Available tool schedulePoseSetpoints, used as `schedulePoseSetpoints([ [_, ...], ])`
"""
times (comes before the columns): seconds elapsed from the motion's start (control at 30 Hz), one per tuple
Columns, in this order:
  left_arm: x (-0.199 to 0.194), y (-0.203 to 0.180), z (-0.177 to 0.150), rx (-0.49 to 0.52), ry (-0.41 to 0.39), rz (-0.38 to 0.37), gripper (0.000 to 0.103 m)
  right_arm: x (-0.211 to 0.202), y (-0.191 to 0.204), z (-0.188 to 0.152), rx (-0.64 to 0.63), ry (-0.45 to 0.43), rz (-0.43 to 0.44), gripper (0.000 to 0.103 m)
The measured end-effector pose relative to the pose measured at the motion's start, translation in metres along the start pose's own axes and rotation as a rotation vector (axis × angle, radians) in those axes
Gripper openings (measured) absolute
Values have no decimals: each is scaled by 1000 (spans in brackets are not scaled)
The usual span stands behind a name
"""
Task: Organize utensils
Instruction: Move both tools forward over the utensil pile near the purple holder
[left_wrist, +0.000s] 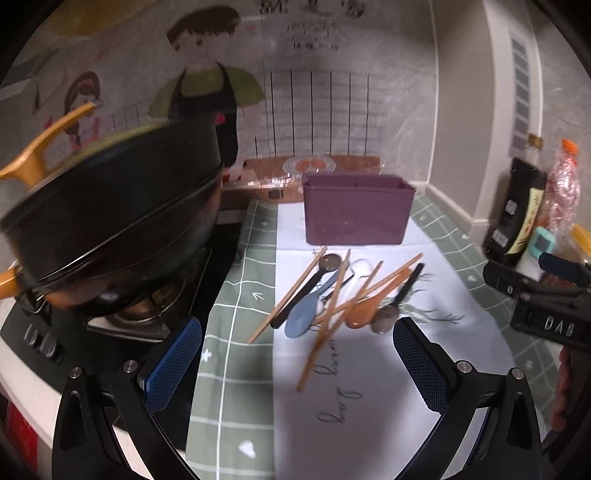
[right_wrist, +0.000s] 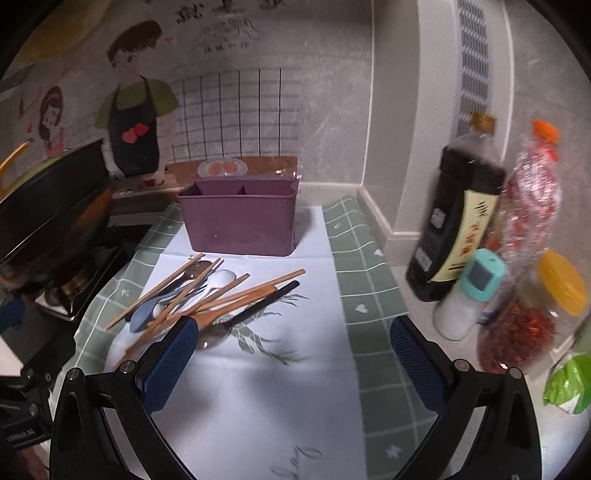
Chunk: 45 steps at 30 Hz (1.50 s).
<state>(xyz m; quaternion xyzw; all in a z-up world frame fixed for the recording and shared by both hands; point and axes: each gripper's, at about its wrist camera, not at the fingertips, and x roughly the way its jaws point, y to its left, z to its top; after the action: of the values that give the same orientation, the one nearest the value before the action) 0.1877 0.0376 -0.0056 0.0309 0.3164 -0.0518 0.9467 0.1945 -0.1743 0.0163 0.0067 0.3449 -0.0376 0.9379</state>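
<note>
A pile of utensils lies on the white and green cloth: several wooden chopsticks, a blue spoon, an orange-brown spoon, a white spoon and black-handled metal spoons. A purple divided utensil box stands behind the pile. The pile and box also show in the right wrist view. My left gripper is open and empty just in front of the pile. My right gripper is open and empty, to the right of the pile.
A black pot with yellow handles sits on a gas stove at the left. A dark sauce bottle, a salt shaker, a jar of chilli and bagged goods stand at the right by the wall.
</note>
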Motion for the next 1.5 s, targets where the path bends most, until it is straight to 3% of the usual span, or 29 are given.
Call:
schedulePoseSetpoints([
  [0.23,49,18,6,59,74,-87,101,56,8,8,39,156,-22,100],
  [0.27,55,22,6,55,90,-106,99,64,10,7,34,179,-29,98],
  [0.33,68,27,4,52,134,-133,86,73,11,5,20,211,-43,91],
  [0.4,79,30,2,45,184,-138,80,82,12,4,11,238,-43,79],
  [0.63,83,31,-3,10,215,-144,70,110,30,8,-46,297,135,60],
  [0.7,81,29,-5,-1,214,-108,68,119,37,9,-72,314,185,45],
  [0.77,79,30,-4,-27,226,-100,66,128,44,11,-88,348,238,37],
  [0.87,76,32,-3,-45,240,-111,66,134,50,13,-110,348,290,36],
  [0.93,76,35,-4,-58,247,-48,66,142,54,15,-116,354,315,36],
  [1.0,76,41,-6,-111,278,-34,66,147,57,17,-111,372,344,36],
  [1.17,75,44,-12,-137,301,22,66,156,72,17,-112,374,326,38],
  [1.33,80,41,-6,-123,312,1,66,157,85,16,-225,349,264,49],
  [1.5,96,23,10,-64,312,-97,66,152,57,13,-260,334,173,54],
])
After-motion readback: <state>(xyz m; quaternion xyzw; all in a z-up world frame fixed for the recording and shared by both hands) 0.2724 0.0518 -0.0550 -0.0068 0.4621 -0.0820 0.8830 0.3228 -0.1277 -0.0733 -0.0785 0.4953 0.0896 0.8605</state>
